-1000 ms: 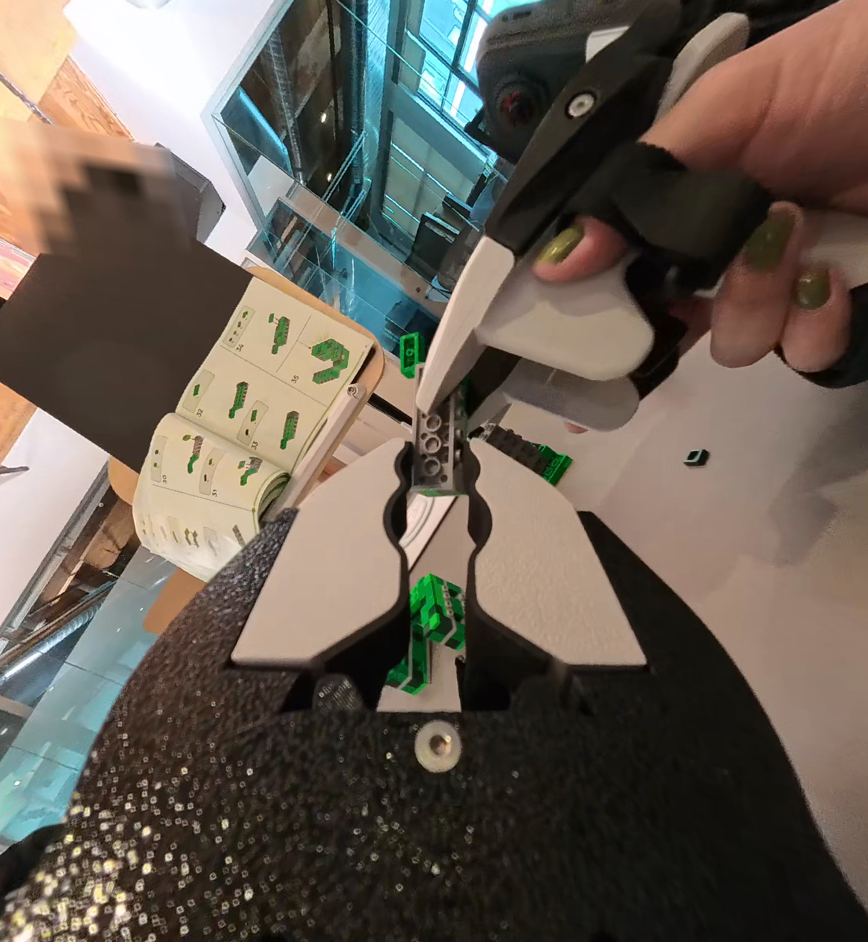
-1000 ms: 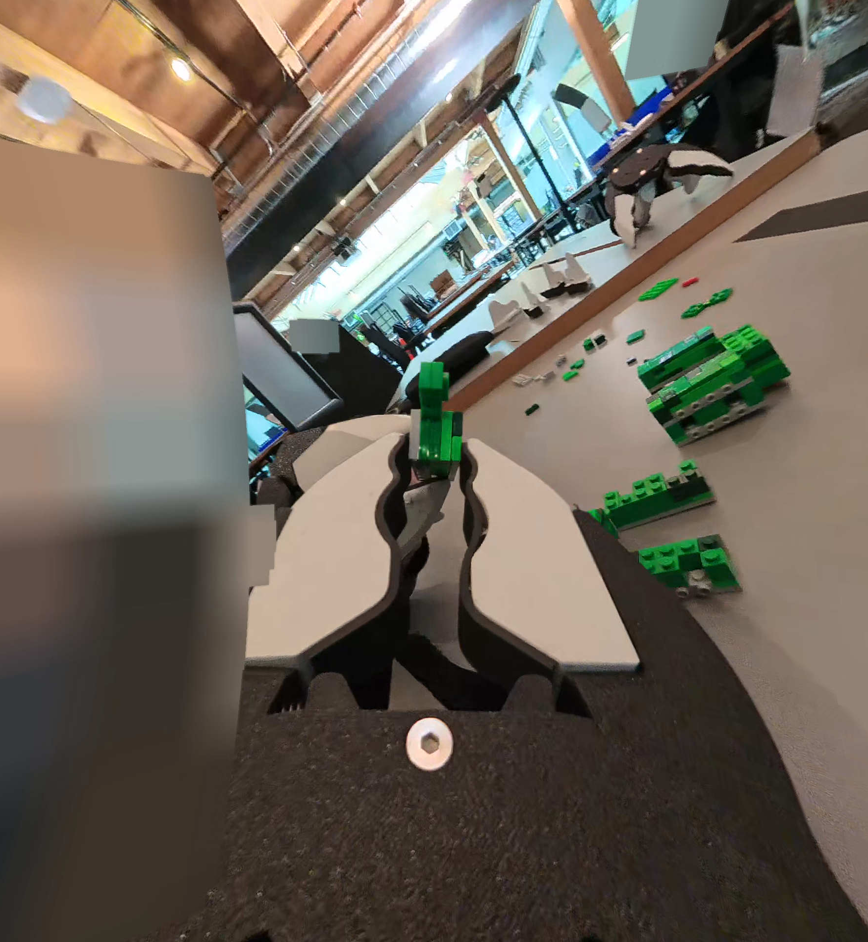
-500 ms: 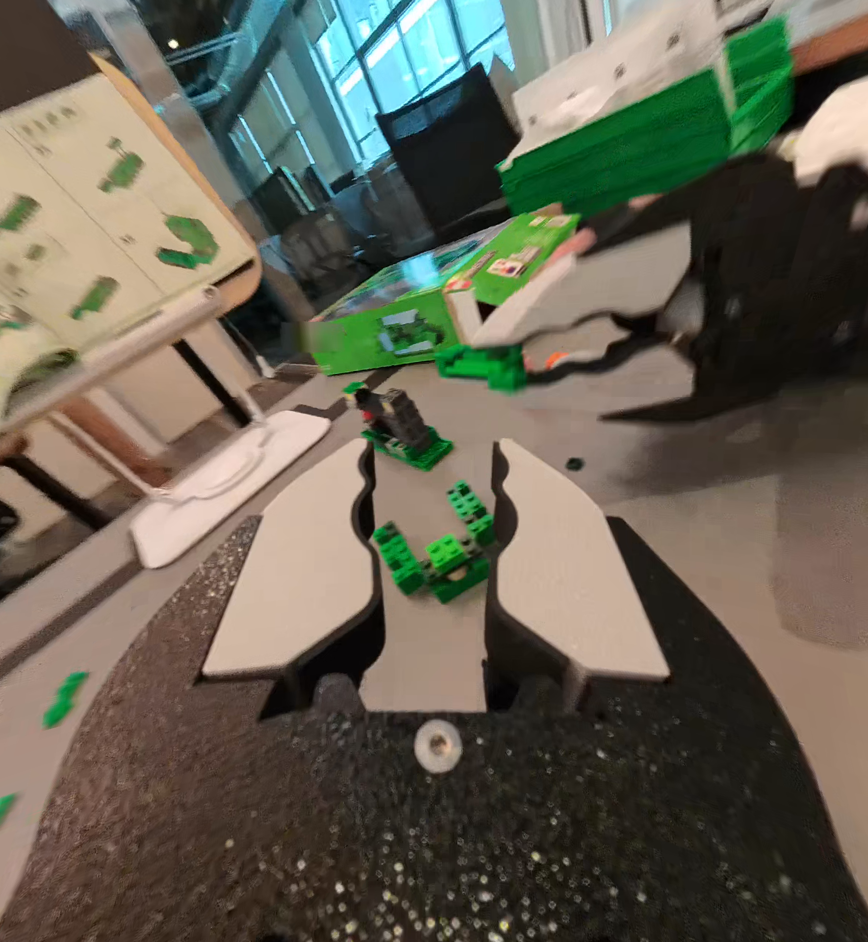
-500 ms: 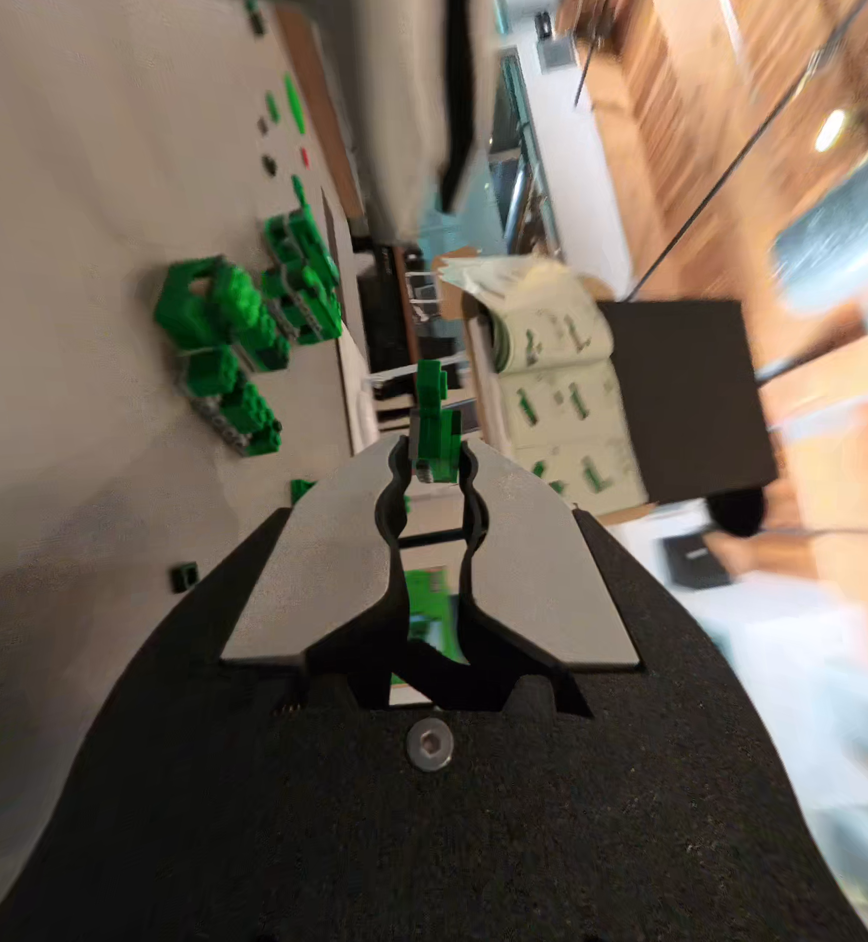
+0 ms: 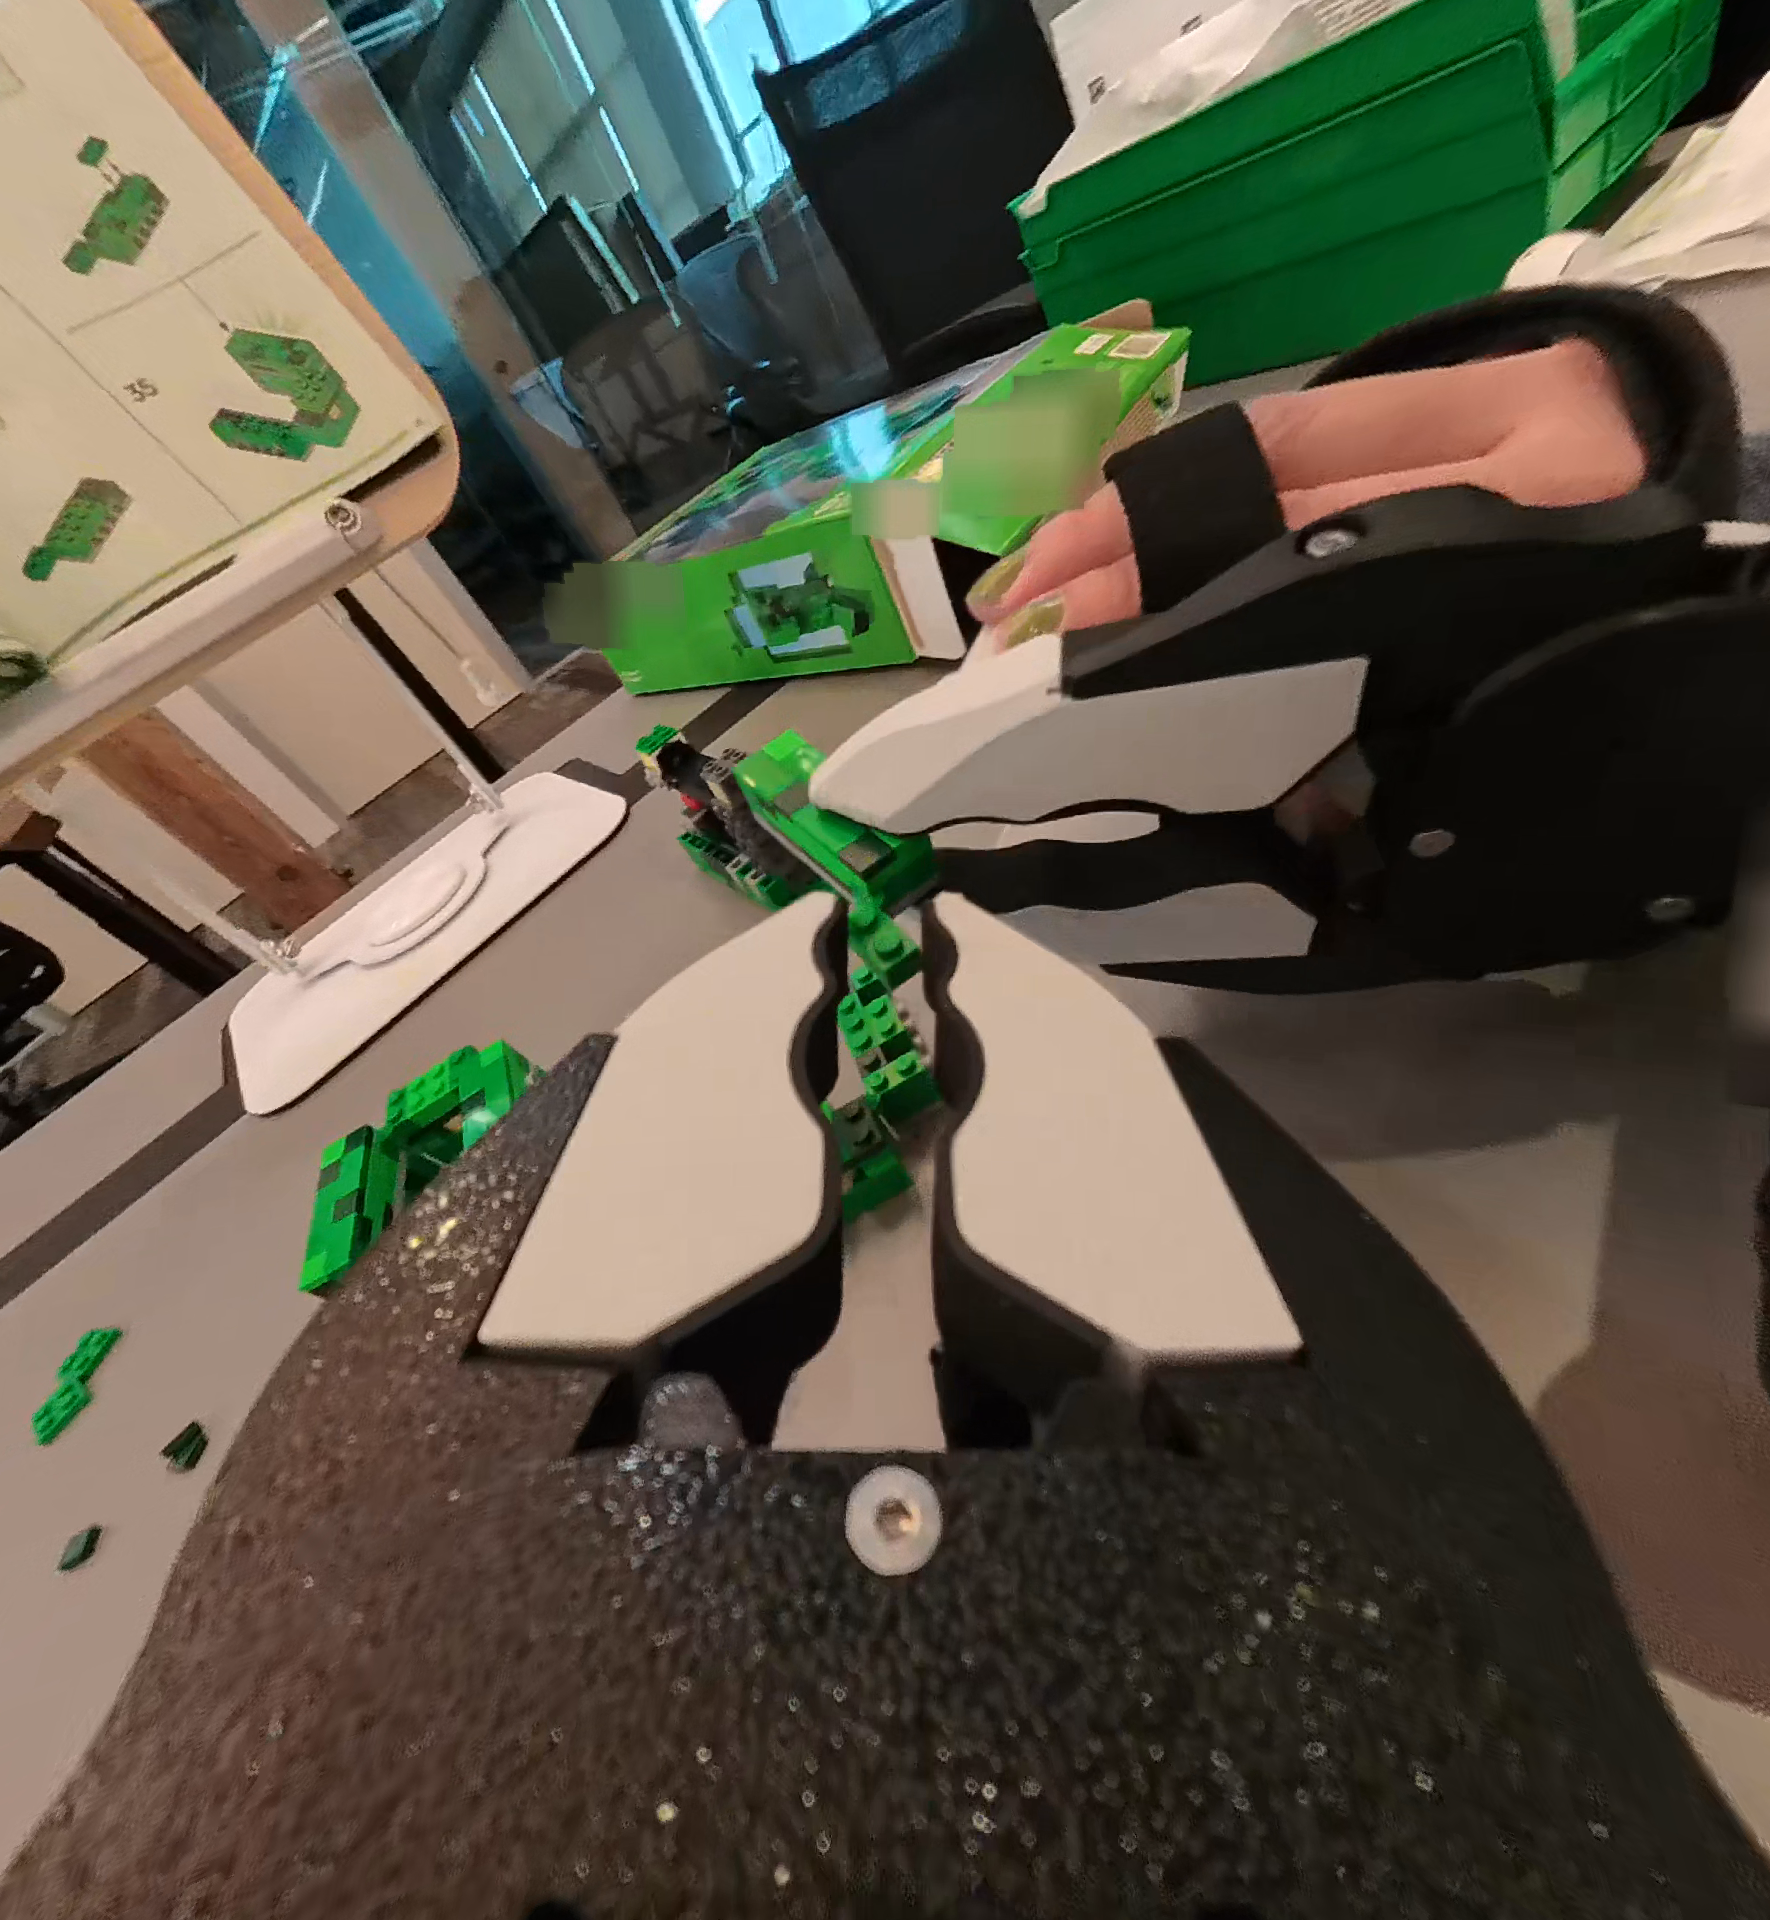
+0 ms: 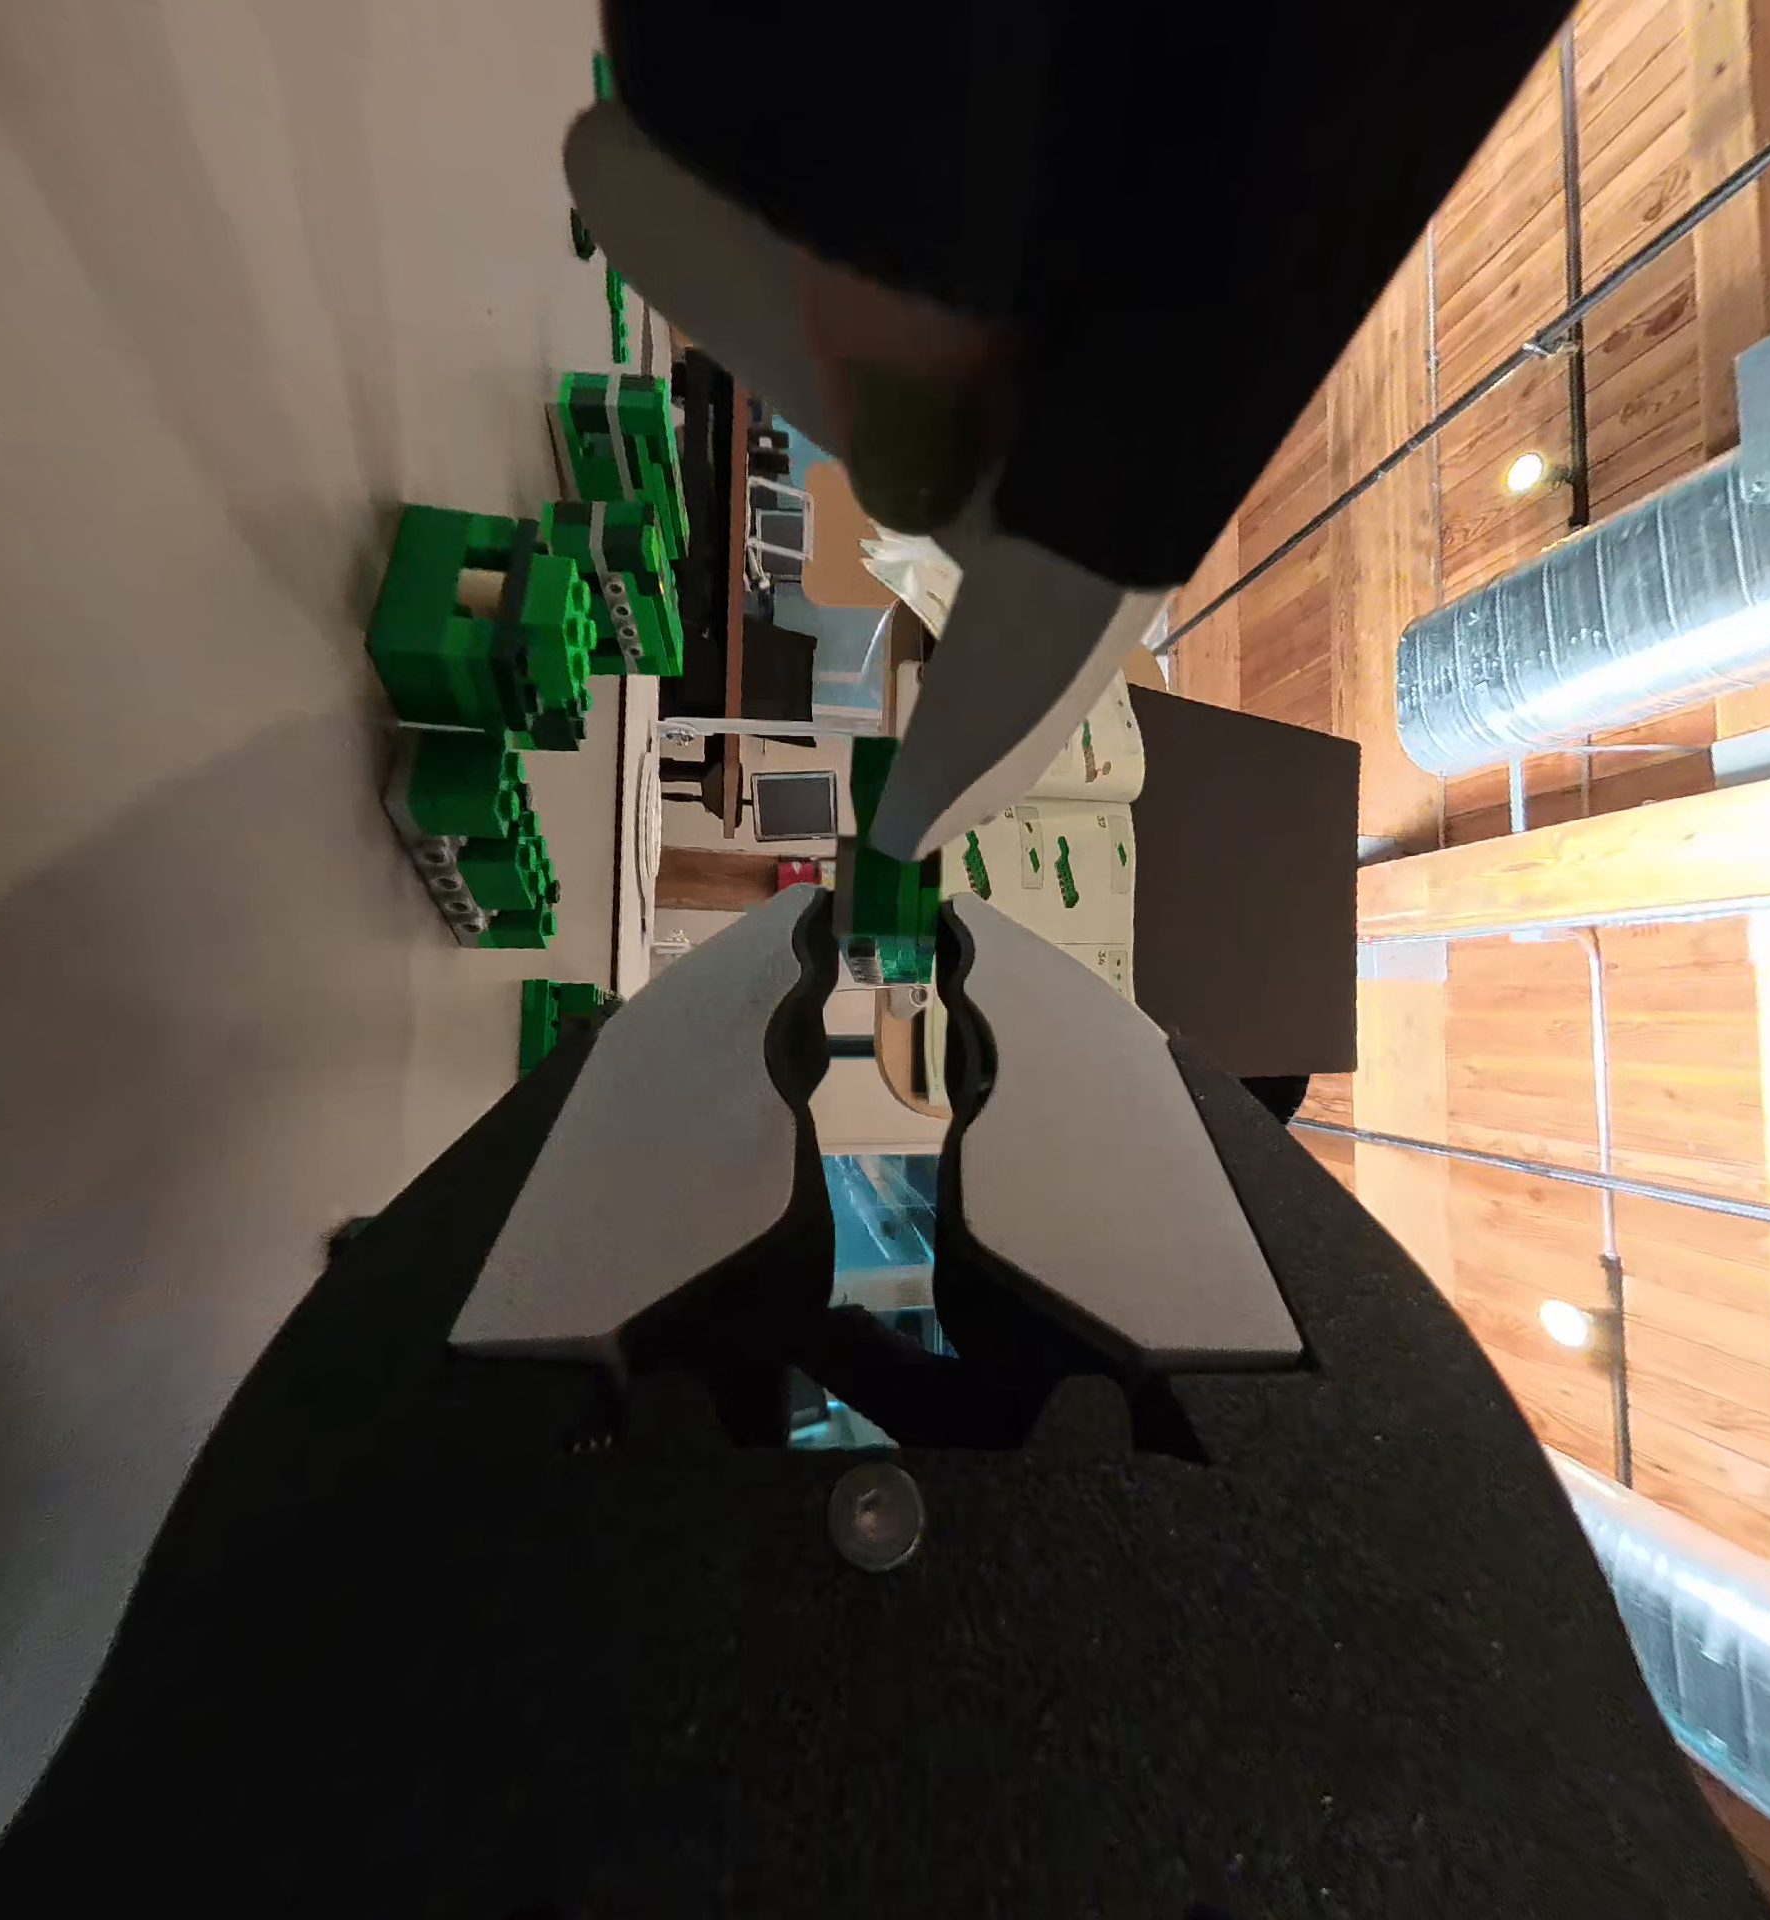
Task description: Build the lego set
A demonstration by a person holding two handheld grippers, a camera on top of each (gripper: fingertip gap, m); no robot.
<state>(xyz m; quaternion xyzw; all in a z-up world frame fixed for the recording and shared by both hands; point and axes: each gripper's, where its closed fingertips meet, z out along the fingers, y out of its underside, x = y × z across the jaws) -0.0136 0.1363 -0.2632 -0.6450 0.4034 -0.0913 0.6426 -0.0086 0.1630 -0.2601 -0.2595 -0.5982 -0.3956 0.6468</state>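
Note:
My right gripper [image 6: 881, 914] is shut on a small green lego assembly [image 6: 896, 894] and holds it above the grey table [image 6: 185, 520]. In the left wrist view the right gripper [image 5: 860, 821] comes in from the right with that assembly [image 5: 793, 774]. My left gripper [image 5: 886, 920] has its jaws nearly closed on the assembly's studded end. One of the left gripper's fingers [image 6: 1006, 675] lies against the assembly in the right wrist view. More green bricks [image 5: 881, 1049] show through the gap between my left fingers.
An open instruction booklet [image 5: 133, 312] rests on a stand with a white base [image 5: 424, 914]. A green box [image 5: 787, 613] and green bins [image 5: 1328, 187] stand at the back. Built green sections [image 5: 413, 1132] [image 6: 476, 623] and loose small pieces [image 5: 70, 1382] lie on the table. The grippers are tip to tip, or close to it.
My left gripper let go of the grey brick, opened, swung down toward the table, then narrowed onto the green assembly. My right gripper rolled sideways, still holding that assembly.

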